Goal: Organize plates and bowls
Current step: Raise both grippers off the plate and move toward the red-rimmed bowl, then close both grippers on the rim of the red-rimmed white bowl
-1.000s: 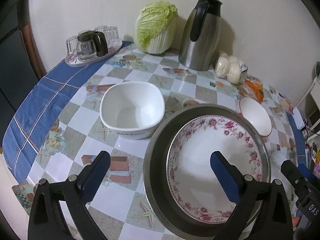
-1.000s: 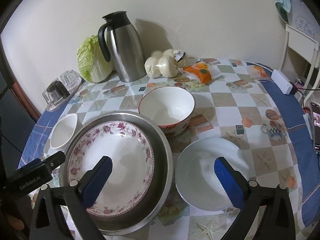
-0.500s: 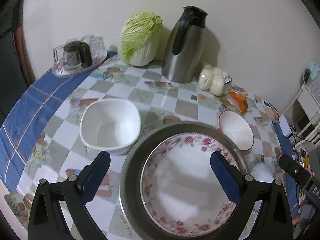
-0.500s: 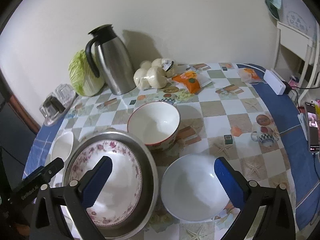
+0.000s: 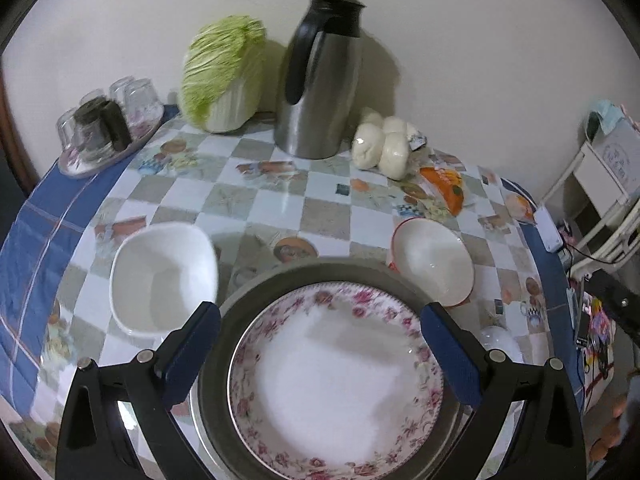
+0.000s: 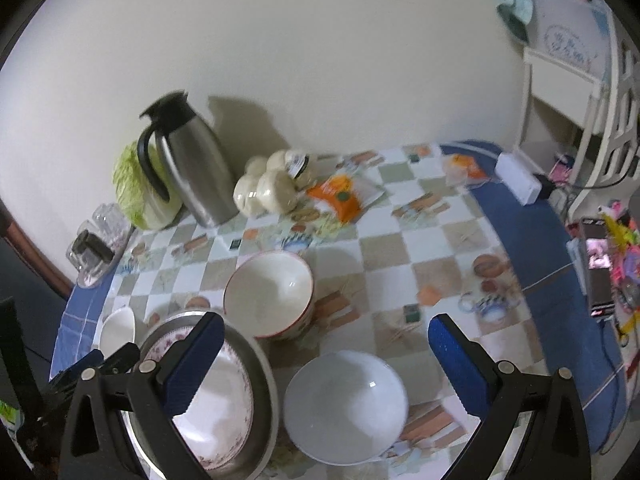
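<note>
A floral-rimmed plate (image 5: pixel 336 380) lies inside a wide steel basin (image 5: pixel 256 292) near the table's front. My left gripper (image 5: pixel 318 354) hangs open above that plate, holding nothing. Left of the basin sits a square white bowl (image 5: pixel 160 276); to its right a red-rimmed round bowl (image 5: pixel 434 262). In the right wrist view the red-rimmed bowl (image 6: pixel 270 292) stands behind a plain white bowl (image 6: pixel 346 406). My right gripper (image 6: pixel 320 364) is open above the white bowl, with the basin and plate (image 6: pixel 216 400) at its left finger. The square bowl (image 6: pixel 116 330) peeks out at far left.
At the back stand a steel thermos jug (image 5: pixel 320 76), a cabbage (image 5: pixel 224 76), a bag of white buns (image 5: pixel 384 146), an orange packet (image 5: pixel 446 184) and a tray of upturned glasses (image 5: pixel 104 128). A phone (image 6: pixel 598 268) and clutter lie at the table's right edge.
Both grippers have pulled back and risen, so more of the table shows. The left view has swung right, centring on the plate. No dish has moved.
</note>
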